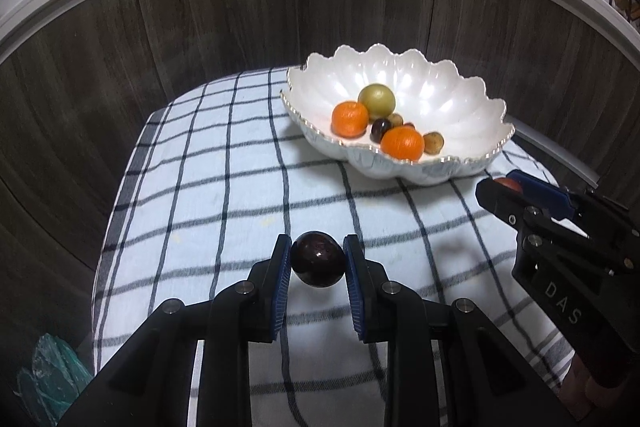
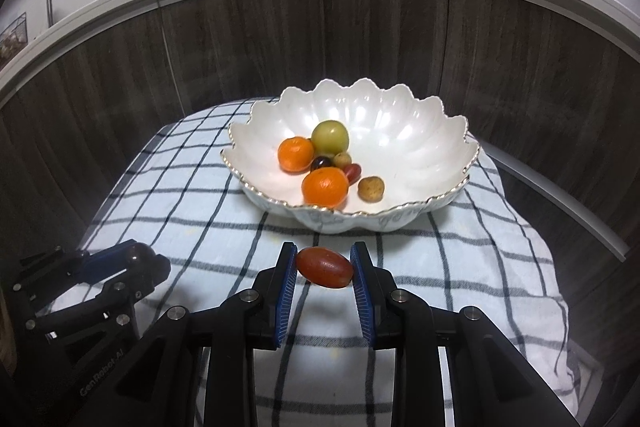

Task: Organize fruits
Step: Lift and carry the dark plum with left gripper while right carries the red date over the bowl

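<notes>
Left wrist view: dark round fruit (image 1: pixel 317 259) clamped between blue pads of left gripper (image 1: pixel 318 261), held above checked cloth (image 1: pixel 224 163). Near-spherical, no clear long axis. Judged light, smooth, bruisable; grip across widest girth suited. White scalloped bowl (image 1: pixel 460 99) ahead, fruit already inside.

Right wrist view: red oval fruit (image 2: pixel 325 267) pinched by right gripper (image 2: pixel 325 269), pads pressed on both ends; long axis crosswise, slightly tilted. Judged slippery, soft; end-on hold may let it squirt out.

Both tongs are matte black plastic linkages with round silver screw heads at the joints. The left tongs (image 1: pixel 317 259) and right tongs (image 2: pixel 324 267) each carry 2 ribbed blue pads (image 1: pixel 280 291). White lettering marks their sides.
</notes>
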A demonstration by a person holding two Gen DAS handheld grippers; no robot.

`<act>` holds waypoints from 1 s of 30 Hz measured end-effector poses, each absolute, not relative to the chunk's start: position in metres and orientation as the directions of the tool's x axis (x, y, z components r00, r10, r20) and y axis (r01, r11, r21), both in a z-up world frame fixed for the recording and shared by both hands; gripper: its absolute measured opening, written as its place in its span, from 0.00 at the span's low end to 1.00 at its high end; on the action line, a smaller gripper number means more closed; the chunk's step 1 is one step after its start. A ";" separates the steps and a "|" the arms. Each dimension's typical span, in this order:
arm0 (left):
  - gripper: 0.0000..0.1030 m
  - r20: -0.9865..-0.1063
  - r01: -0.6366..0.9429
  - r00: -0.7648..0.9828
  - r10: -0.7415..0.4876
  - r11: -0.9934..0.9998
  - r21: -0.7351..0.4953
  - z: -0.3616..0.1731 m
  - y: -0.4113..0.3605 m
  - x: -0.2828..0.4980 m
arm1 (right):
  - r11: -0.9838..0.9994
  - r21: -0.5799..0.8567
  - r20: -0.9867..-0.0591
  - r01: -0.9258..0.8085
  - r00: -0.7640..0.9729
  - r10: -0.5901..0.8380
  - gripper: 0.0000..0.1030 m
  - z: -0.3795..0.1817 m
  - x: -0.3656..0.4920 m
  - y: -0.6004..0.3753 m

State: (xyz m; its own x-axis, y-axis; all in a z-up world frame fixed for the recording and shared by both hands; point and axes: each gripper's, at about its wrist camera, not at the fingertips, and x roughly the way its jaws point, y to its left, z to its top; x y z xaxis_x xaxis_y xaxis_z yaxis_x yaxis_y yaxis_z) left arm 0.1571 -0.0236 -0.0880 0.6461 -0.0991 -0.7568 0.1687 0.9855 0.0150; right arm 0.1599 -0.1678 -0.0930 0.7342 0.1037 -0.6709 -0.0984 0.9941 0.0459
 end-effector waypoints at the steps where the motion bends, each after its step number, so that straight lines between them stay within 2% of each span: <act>1: 0.26 -0.755 0.167 0.648 -0.100 0.986 0.013 -0.087 -0.024 0.159 | 0.994 0.046 -0.670 -0.097 0.735 0.102 0.28 -0.092 0.161 -0.168; 30: 0.26 -0.726 0.199 0.674 -0.136 0.980 0.001 -0.057 -0.073 0.253 | 0.999 0.030 -0.621 0.027 0.784 -0.003 0.28 -0.059 0.238 -0.225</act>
